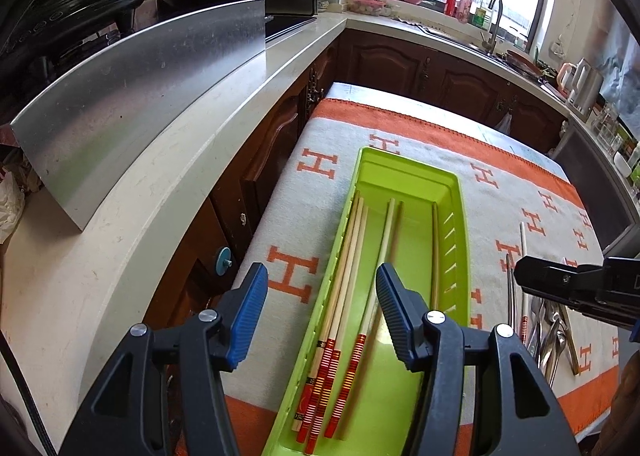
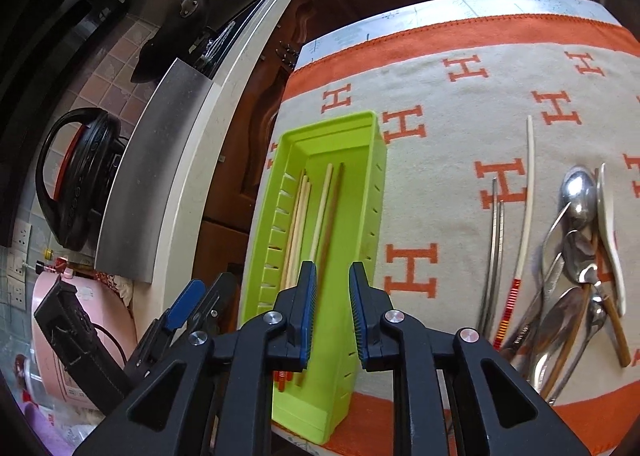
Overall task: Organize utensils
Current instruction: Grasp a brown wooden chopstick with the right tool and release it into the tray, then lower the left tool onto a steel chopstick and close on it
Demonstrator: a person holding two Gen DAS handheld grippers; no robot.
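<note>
A lime-green tray (image 1: 460,215) (image 2: 380,159) lies lengthwise on the orange-and-white towel. Several pale chopsticks with red-striped ends (image 1: 348,256) (image 2: 304,211) and a darker stick lie inside it. My left gripper (image 1: 322,276) hangs open above the tray's near half, nothing between its blue pads. My right gripper (image 2: 332,272) stands over the tray's near end, jaws slightly apart and empty. To the right on the towel lie a pair of metal chopsticks (image 2: 494,248), a white chopstick with a red end (image 2: 526,207), and a pile of metal spoons (image 2: 576,256) (image 1: 548,336) with a white spoon (image 2: 608,223).
A pale kitchen counter (image 1: 168,183) runs along the left, with a steel panel (image 1: 140,95) standing on it and a black cooker (image 2: 80,175) behind. Dark wooden cabinets (image 1: 400,63) lie beyond the table. The towel (image 2: 440,103) has bare room between tray and utensils.
</note>
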